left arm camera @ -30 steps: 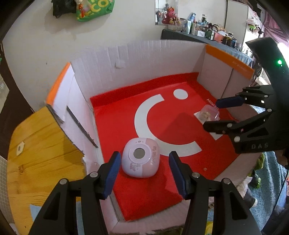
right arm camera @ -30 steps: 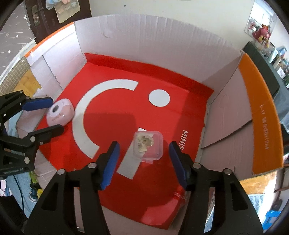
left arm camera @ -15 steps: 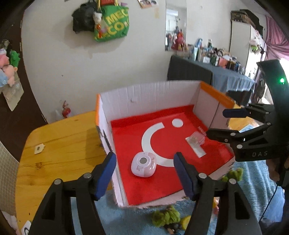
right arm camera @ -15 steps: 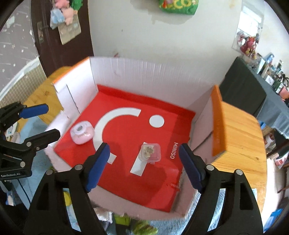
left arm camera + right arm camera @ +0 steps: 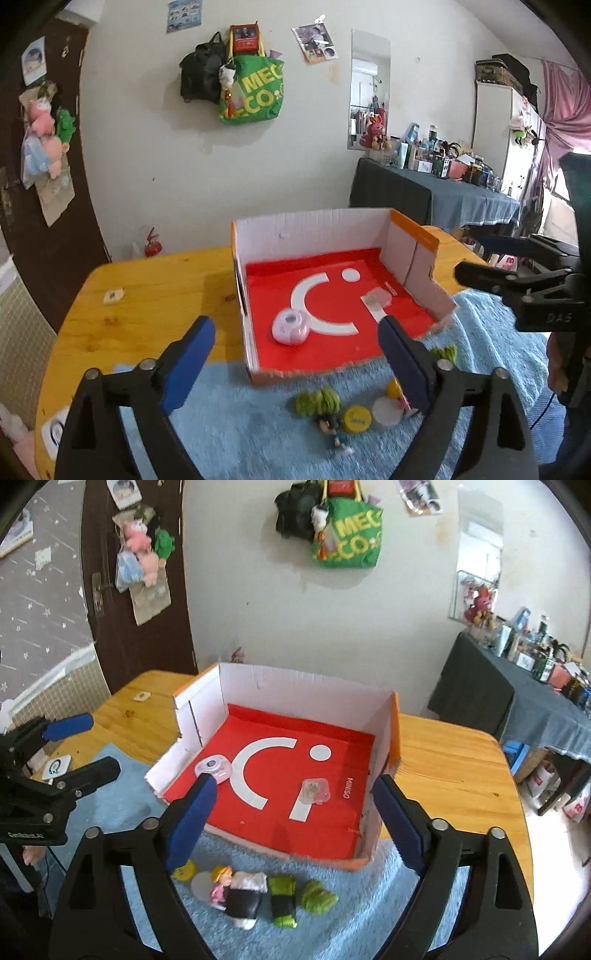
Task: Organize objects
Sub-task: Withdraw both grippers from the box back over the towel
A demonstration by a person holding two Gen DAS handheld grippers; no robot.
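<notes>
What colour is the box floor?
Red with a white arc and dot; the box shows best in the right wrist view.

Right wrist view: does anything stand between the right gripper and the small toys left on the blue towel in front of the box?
Nothing visible does. The right gripper, jaws opening and empty, hangs above the toys on the blue towel. The box lies beyond them, its near side open, so no wall bars the way in.

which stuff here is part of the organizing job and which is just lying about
Part of the job:
- cardboard box
- pink round case in the box
- clear small container in the box
- green toys, yellow cap and doll figure on the blue towel

Just lying about:
- green bag on the wall
- cluttered side table
</notes>
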